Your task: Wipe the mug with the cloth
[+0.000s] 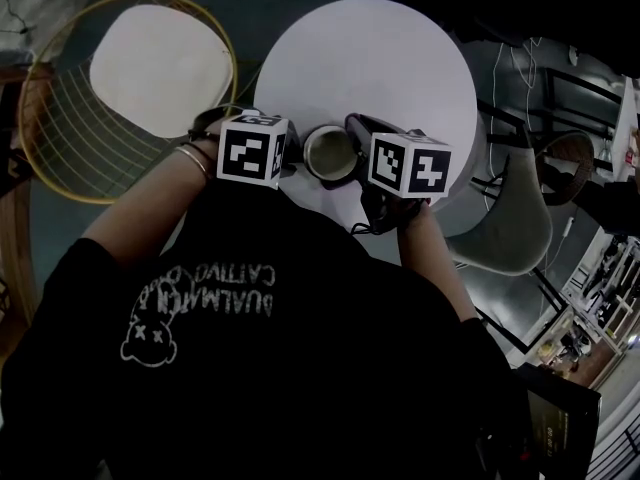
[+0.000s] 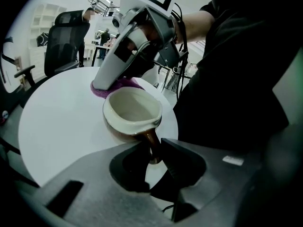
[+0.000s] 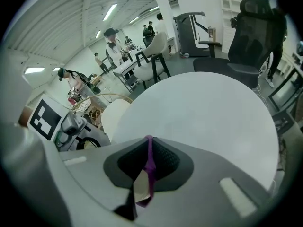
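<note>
At the near edge of the round white table (image 1: 400,58), the left gripper (image 2: 154,151) pinches the mug (image 2: 132,110) by its handle. The right gripper (image 3: 142,169) clamps the purple cloth (image 3: 150,155) just behind the mug.

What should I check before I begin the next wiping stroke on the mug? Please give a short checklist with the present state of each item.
1. Left gripper is closed on the handle: ok.
2. Right gripper pinches the purple cloth firmly: ok.
3. Cloth is pressed against the far side of the mug: cannot tell, because the rim hides the contact.
4. Mug is empty inside, so nothing can spill: ok.
5. Mug is over the white table, not past its edge: ok.
6. Mug is resting on the table rather than lifted: cannot tell.
</note>
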A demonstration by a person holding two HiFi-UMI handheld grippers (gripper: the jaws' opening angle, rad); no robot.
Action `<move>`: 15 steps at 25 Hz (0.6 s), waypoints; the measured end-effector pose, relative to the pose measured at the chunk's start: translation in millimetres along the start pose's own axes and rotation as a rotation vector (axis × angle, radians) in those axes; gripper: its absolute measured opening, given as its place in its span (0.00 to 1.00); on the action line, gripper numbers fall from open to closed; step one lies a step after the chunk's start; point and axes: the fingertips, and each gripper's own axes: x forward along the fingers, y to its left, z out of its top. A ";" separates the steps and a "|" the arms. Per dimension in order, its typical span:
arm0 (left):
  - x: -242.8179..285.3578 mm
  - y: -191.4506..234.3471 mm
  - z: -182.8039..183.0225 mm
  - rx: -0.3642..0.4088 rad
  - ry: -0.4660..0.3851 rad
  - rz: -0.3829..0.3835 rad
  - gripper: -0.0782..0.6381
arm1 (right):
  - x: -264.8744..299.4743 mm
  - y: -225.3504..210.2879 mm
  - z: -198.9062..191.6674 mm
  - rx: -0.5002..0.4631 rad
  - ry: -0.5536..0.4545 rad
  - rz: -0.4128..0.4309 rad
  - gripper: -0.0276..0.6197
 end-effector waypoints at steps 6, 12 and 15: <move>-0.9 -0.6 -2.9 0.017 0.025 -0.019 0.21 | 4.9 4.5 -0.1 -0.063 0.024 -0.035 0.09; -3.5 1.4 -2.5 0.017 0.028 -0.015 0.21 | 8.6 12.6 3.9 -0.120 0.011 -0.036 0.09; -4.0 0.6 -2.2 0.020 0.027 -0.022 0.21 | 8.5 17.7 5.5 -0.142 0.007 -0.034 0.09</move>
